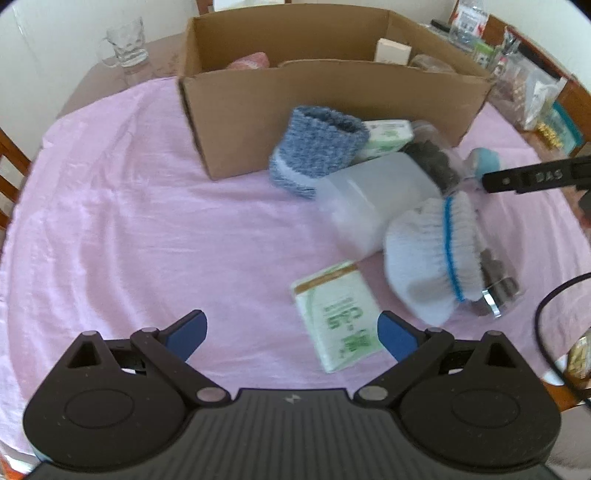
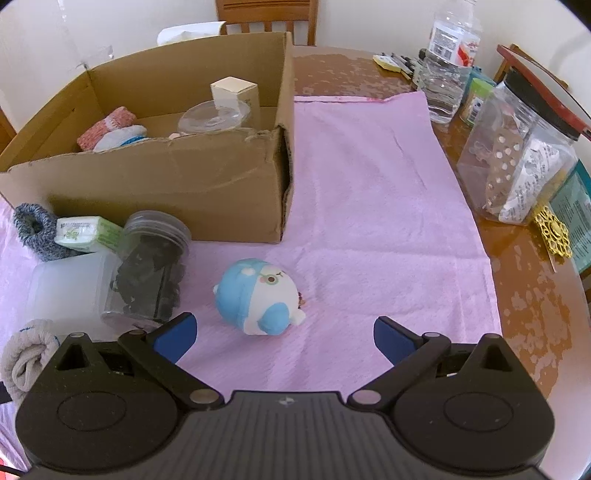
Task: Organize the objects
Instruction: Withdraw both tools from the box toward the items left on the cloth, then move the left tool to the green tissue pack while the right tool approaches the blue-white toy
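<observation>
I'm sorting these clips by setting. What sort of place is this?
Most likely a home dining room: a wooden table under a pink cloth, wooden chairs around it, and household clutter such as a water bottle and a glass mug.

Each gripper is black, with a ribbed middle part that has a small white mark, and a big round disc on the left and right. Thin black arms with silver round pins lead out to two blue fingertips [image 1: 188,332]. In the left view the right gripper [image 1: 532,177] shows far right as a black bar with raised letters
</observation>
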### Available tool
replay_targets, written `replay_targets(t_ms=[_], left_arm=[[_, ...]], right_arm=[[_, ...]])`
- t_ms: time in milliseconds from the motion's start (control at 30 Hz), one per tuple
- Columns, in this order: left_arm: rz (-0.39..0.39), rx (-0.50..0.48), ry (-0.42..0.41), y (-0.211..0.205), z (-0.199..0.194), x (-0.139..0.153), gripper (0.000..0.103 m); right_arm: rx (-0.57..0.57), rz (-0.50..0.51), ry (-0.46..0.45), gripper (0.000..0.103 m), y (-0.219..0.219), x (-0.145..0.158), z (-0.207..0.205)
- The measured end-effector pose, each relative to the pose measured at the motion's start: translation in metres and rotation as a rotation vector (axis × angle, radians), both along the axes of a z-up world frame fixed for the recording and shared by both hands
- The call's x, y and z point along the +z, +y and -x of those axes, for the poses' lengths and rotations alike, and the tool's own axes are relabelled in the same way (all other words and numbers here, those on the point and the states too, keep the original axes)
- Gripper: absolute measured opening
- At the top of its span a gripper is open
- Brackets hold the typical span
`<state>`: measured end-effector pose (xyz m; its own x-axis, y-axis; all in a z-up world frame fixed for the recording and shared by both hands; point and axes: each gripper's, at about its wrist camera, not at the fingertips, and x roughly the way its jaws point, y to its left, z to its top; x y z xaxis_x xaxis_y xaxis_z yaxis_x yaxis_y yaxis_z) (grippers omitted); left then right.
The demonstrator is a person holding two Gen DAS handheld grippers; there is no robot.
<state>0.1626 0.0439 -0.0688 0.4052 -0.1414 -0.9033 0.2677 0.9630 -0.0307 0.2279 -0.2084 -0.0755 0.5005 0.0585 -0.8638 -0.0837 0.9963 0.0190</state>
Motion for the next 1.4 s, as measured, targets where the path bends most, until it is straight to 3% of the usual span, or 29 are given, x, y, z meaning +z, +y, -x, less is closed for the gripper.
replay_targets(t_ms=[100, 367, 533, 667, 933, 1167, 1400], left_arm=[[0.031, -0.018, 0.027, -0.008, 0.000, -0.011, 0.099], [-0.023, -0.021, 0.042, -0.008, 0.006, -0.026, 0.099], [-0.051, 0.035, 0.050, 0.014, 0.008, -0.026, 0.099], [-0.066, 0.067, 0.040, 0.028, 0.007, -0.026, 0.101], [-0.086, 0.220, 0.020, 0.055, -0.011, -0.023, 0.101], [0.001, 0.131, 0.017, 0.042, -0.012, -0.022, 0.101], [-0.019, 0.106, -0.008, 0.019, -0.023, -0.035, 0.102]], right_arm=[[0.013, 0.003, -0.006, 0.103, 0.001, -0.002, 0.000], [0.009, 0.041, 0.018, 0.103, -0.003, -0.016, -0.006], [-0.005, 0.078, 0.035, 0.103, -0.015, -0.022, -0.002], [-0.031, 0.046, 0.047, 0.103, -0.027, -0.024, 0.001], [-0.022, 0.053, 0.048, 0.103, -0.025, -0.024, 0.005], [0.072, 0.033, 0.020, 0.103, -0.006, -0.027, 0.010], [0.098, 0.025, -0.011, 0.103, -0.006, -0.029, 0.004]])
